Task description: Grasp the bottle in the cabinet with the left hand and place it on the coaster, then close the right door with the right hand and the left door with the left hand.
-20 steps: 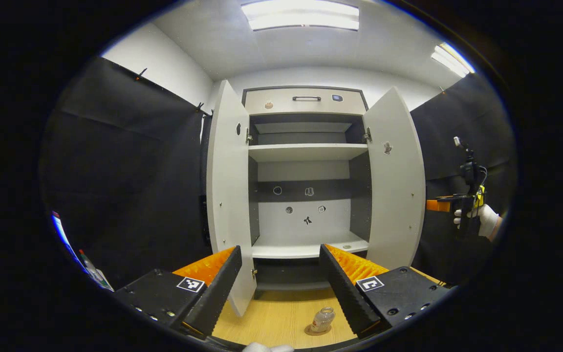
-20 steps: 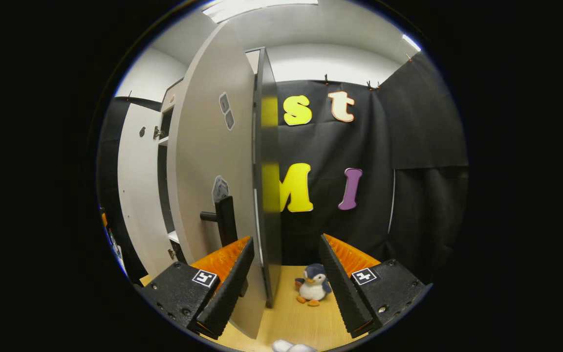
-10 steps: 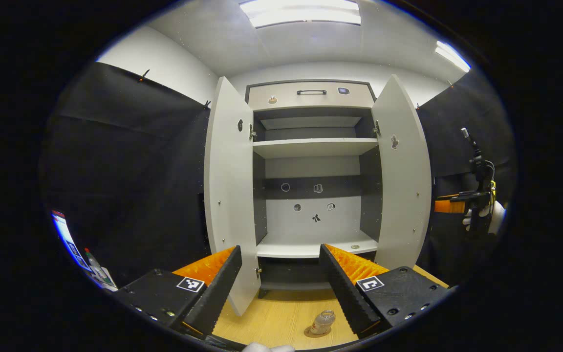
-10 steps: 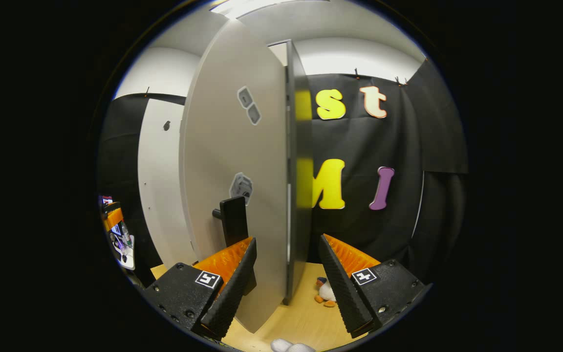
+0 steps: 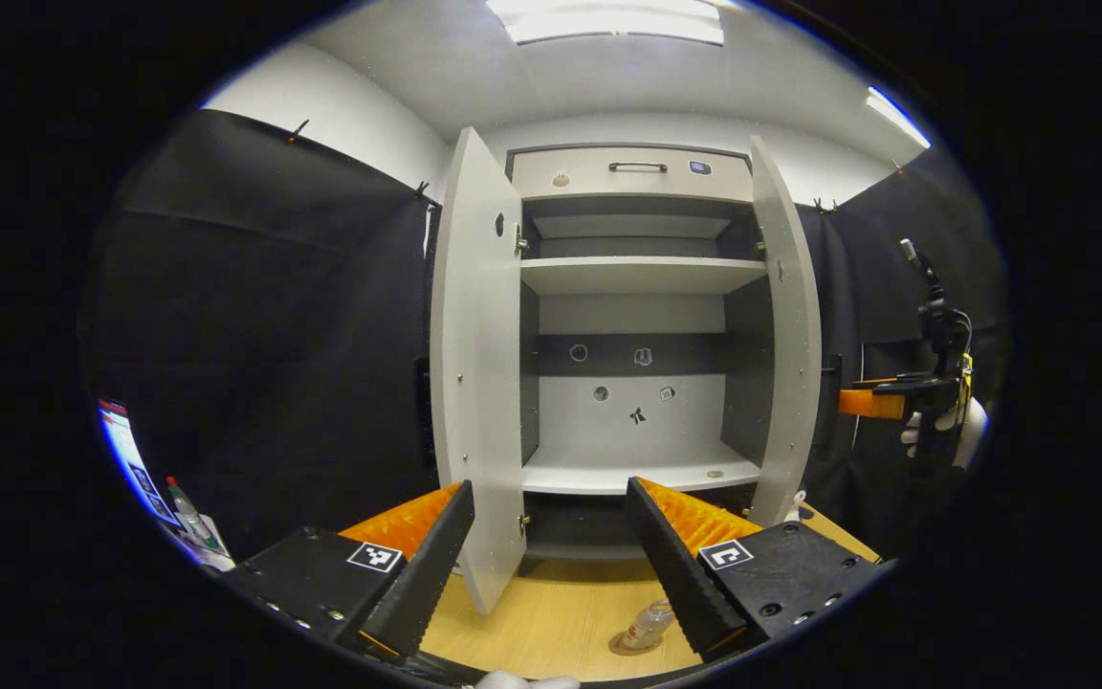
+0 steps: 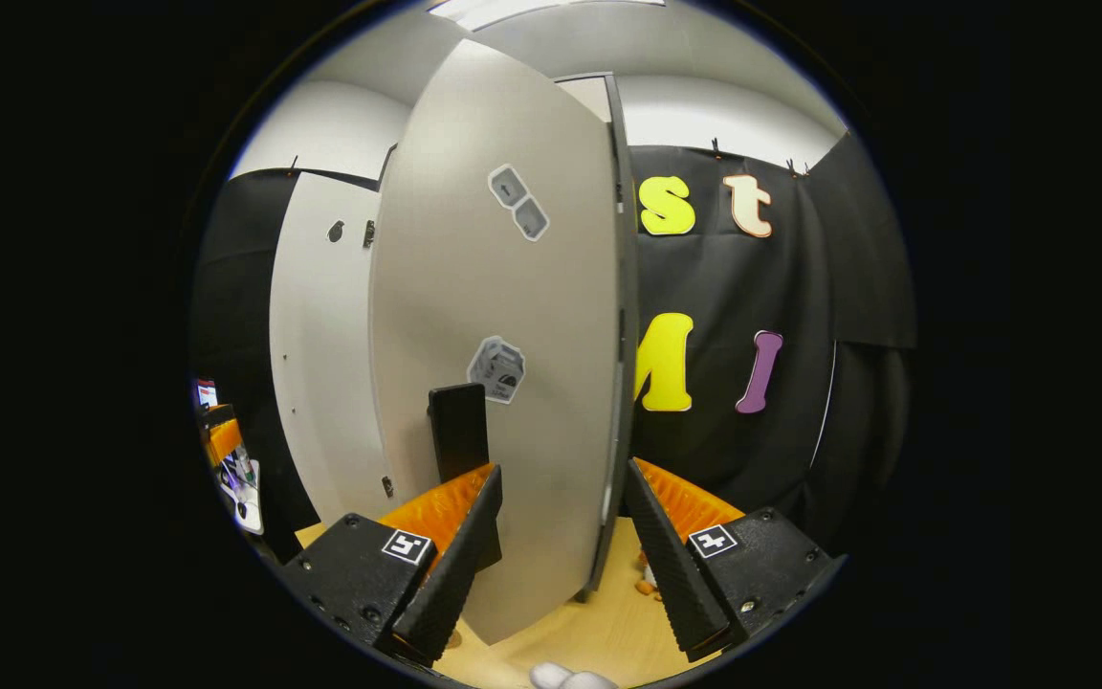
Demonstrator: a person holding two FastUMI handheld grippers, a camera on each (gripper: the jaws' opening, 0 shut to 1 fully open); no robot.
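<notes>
Both grippers' fingers spread wide, empty; right gripper straddles right door edge.

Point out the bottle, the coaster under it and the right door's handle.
bottle [image 5: 651, 625]: left gripper view, on its clear body.
coaster [image 5: 624, 648]: left gripper view, on the rim left of the bottle's base.
right door's handle [image 6: 458, 429]: right gripper view, on the dark bar's flat face.

Bright ceiling panels overhead (strong fisheye bowing), sharp focus
</notes>
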